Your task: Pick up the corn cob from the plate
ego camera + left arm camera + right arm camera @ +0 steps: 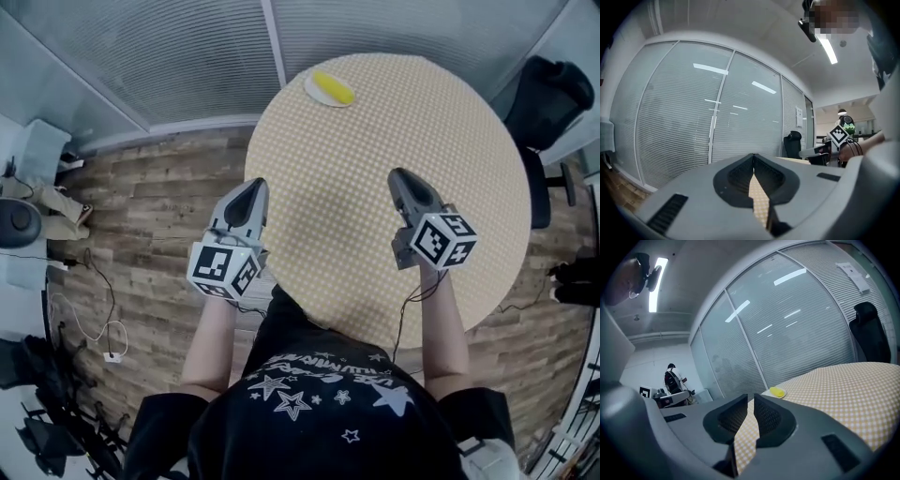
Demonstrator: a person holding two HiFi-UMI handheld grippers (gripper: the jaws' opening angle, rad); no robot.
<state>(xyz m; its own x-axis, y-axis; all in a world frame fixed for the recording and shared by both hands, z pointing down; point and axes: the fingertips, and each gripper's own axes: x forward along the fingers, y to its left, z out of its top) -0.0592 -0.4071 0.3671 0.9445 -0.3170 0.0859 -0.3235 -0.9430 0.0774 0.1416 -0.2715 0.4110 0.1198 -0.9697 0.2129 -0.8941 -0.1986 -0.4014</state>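
A yellow corn cob [333,89] lies on a small white plate [312,91] at the far edge of the round table [375,187], which has a yellow checked cloth. Both grippers hover over the table's near half, well short of the plate. My left gripper [255,184] is above the table's left rim, its jaws shut and empty, tips meeting [753,157]. To the right, my right gripper [397,174] is shut with nothing in it [751,398]. In the right gripper view the corn cob [777,391] sits far ahead, just right of the jaw line.
A black office chair [553,89] stands beyond the table's right side. Glass walls with blinds [187,56] close off the far side. Cables [94,319] and gear lie on the wooden floor at the left. A person with a backpack [672,378] stands in the distance.
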